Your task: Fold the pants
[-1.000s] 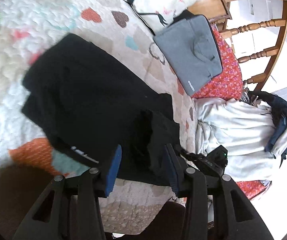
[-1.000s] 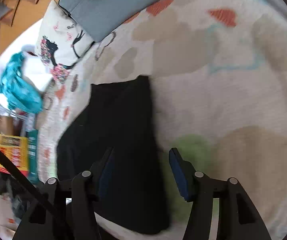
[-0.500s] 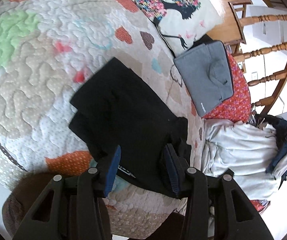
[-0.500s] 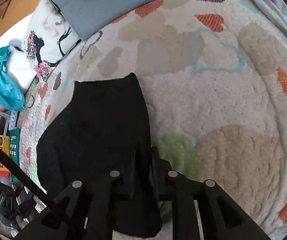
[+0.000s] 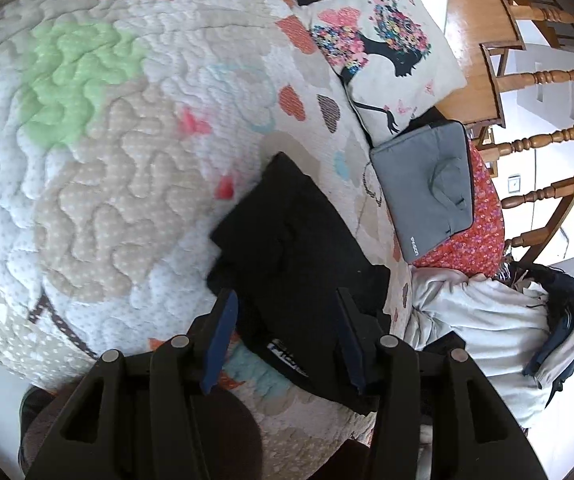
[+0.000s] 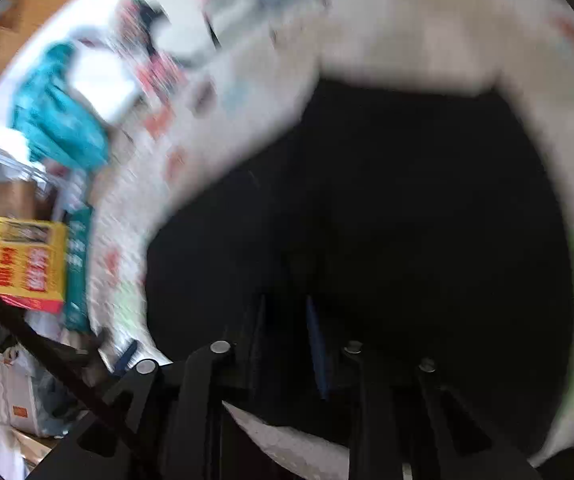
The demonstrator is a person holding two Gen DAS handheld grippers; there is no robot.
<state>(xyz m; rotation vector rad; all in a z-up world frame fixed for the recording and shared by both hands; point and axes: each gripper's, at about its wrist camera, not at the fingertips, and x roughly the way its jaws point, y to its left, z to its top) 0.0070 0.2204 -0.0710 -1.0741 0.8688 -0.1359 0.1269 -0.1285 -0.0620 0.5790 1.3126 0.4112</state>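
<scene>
The black pants (image 5: 299, 256) lie folded on the heart-patterned quilt (image 5: 99, 168), with a white label showing at their near end. My left gripper (image 5: 285, 334) hovers just above that near end. Its blue-padded jaws are apart and opening, and the cloth lies below them, not pinched. The right wrist view is heavily blurred, and the black pants (image 6: 387, 200) fill most of it. My right gripper (image 6: 287, 340) is low over them, its jaws narrow and opening slightly. Black cloth shows in the gap, and whether the pads press on it is unclear.
A printed pillow (image 5: 387, 52) and a grey laptop bag (image 5: 427, 196) lie at the far right of the bed. Pale and dark clothes (image 5: 487, 320) are heaped to the right, before a wooden chair (image 5: 547, 144). A teal cloth (image 6: 55, 120) and a yellow box (image 6: 19, 260) sit beyond the bed's edge.
My left gripper drew back from the pants and its jaws widened. My right gripper closed at the pants' edge, then swept sideways over them, so black cloth now fills its blurred view.
</scene>
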